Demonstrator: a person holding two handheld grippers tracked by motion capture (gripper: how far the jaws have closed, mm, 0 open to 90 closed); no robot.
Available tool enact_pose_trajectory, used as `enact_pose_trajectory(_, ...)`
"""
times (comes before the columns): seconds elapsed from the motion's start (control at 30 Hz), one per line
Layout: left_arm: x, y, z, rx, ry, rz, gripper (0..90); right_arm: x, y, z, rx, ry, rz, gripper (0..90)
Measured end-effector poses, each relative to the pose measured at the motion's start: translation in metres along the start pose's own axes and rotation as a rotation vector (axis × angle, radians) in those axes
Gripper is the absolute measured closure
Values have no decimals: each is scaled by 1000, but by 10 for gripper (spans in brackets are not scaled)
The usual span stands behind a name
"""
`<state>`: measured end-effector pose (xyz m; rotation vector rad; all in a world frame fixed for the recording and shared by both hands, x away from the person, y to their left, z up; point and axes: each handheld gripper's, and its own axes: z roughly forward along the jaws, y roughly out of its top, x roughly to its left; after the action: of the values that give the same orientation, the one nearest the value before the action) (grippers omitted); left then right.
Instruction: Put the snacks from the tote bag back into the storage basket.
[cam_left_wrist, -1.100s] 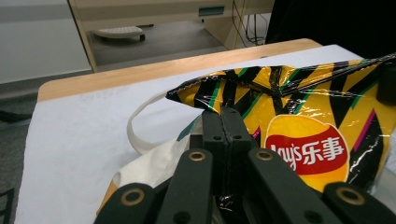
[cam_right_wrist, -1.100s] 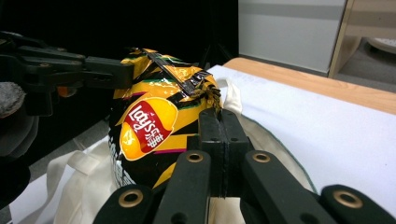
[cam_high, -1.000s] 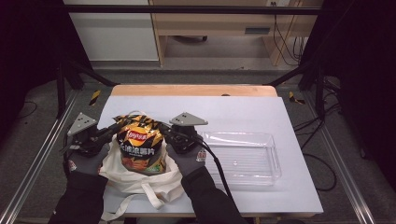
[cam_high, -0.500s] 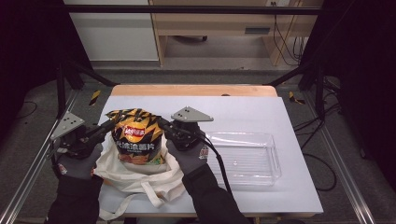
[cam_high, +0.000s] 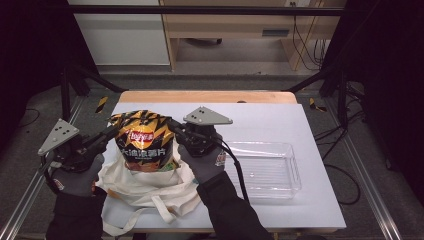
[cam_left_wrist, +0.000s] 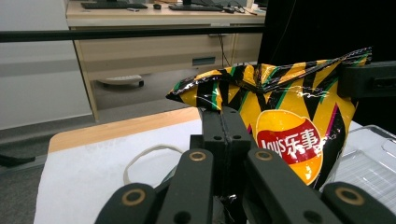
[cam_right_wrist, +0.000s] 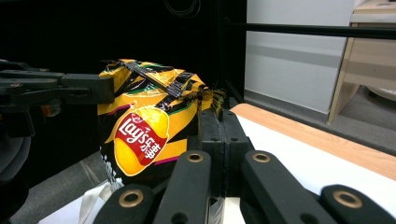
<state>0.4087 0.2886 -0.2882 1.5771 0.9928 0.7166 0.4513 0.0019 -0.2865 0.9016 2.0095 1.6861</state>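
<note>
White table (cam_high: 280, 120); chip bag (cam_high: 145, 142) reads "Lay's" (Chinese characters beneath).

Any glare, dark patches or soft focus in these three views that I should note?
High view: the table is evenly lit, the surroundings fall to black, and the clear tray shows faint sheen. Left gripper view: the chip bag carries bright glare streaks, and the near jaws look soft. Right gripper view: the backdrop at left is almost black, the bag's foil glints, and the far desk is blurred.
</note>
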Motion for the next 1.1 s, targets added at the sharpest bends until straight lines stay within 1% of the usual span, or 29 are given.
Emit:
enact_pose_trajectory(0.33,-6,7,-3,-20,-1,7,900,0,9,-6,-9,0,-17,900)
enact_pose_trajectory(0.6,-12,14,-6,-37,-4,25,900,0,17,-13,-25,-3,-29,900)
enact_pose_trajectory(0.83,-17,21,-5,-46,-8,31,900,-2,24,-20,-33,-7,-42,900)
enact_pose_trajectory(1.1,-28,31,0,-54,-11,50,900,-7,30,-31,-45,-18,-47,900)
